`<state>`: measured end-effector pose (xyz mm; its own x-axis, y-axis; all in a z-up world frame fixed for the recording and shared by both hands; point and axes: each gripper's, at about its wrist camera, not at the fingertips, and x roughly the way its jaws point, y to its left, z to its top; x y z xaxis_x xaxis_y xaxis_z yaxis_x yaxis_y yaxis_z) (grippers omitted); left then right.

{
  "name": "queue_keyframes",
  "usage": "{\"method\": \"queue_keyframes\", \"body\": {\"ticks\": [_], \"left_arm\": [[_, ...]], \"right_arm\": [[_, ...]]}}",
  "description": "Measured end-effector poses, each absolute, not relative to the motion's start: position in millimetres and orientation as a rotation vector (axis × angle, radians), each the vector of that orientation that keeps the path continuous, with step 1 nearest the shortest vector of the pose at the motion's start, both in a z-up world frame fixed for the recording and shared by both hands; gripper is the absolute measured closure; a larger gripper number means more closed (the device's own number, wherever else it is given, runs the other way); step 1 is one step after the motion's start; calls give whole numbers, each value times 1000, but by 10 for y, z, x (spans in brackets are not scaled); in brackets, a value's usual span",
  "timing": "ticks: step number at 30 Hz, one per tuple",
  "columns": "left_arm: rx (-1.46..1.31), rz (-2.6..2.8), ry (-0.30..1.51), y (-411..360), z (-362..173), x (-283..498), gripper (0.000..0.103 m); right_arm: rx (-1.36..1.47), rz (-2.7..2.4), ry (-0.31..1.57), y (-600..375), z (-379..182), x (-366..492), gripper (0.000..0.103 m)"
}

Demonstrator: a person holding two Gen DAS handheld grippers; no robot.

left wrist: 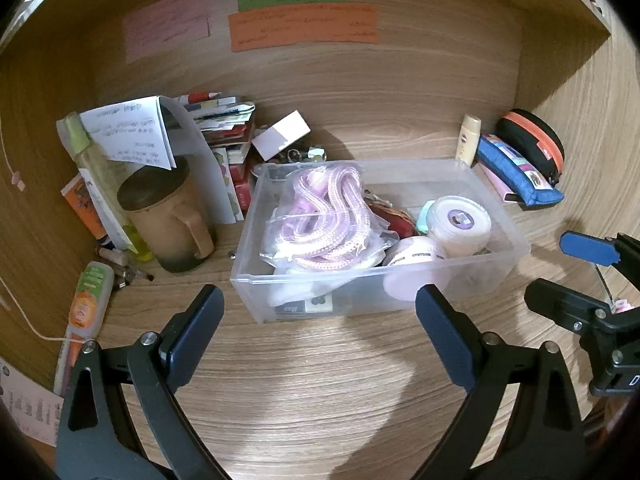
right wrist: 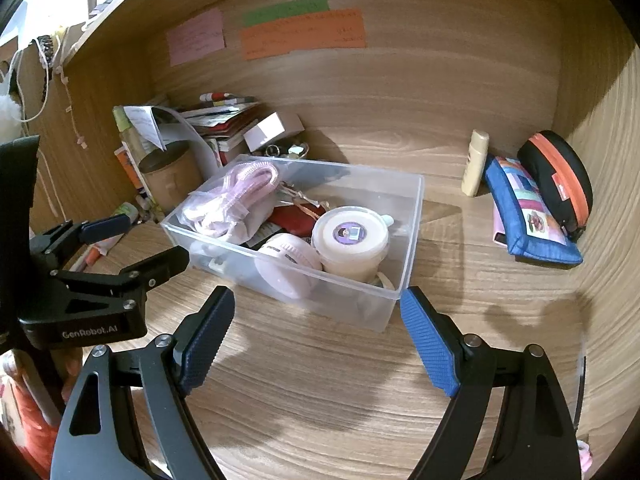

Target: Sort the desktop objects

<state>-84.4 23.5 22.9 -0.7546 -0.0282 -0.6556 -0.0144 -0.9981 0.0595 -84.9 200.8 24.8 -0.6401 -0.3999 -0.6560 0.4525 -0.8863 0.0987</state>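
Observation:
A clear plastic bin [left wrist: 460, 168] [right wrist: 412, 236] stands mid-desk. It holds a bagged pink rope [left wrist: 324, 216] [right wrist: 236, 196], a white round tub [left wrist: 460, 220] [right wrist: 350, 236], a pale pink round item [left wrist: 416, 252] [right wrist: 288, 260] and a dark red item [right wrist: 296, 218]. My left gripper [left wrist: 320, 320] is open and empty just in front of the bin; it also shows in the right wrist view [right wrist: 136, 240]. My right gripper [right wrist: 316, 328] is open and empty before the bin's near right corner; it also shows in the left wrist view [left wrist: 560, 268].
A brown mug [left wrist: 168, 216] [right wrist: 172, 180], papers, books, a white box [left wrist: 282, 134] [right wrist: 272, 128] and an orange-labelled tube [left wrist: 88, 300] crowd the back left. A cream bottle [left wrist: 469, 140] [right wrist: 476, 162], blue pouch [left wrist: 520, 172] [right wrist: 528, 216] and black-orange case [left wrist: 532, 140] [right wrist: 560, 176] sit at right. Wooden walls enclose the desk.

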Motion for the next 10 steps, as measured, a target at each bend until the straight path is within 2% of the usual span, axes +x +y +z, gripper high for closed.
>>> {"method": "queue_keyframes", "body": {"ticks": [10], "left_arm": [[1084, -2936, -90, 238, 224, -832, 5]], "right_arm": [[980, -2480, 88, 2032, 227, -861, 20]]}}
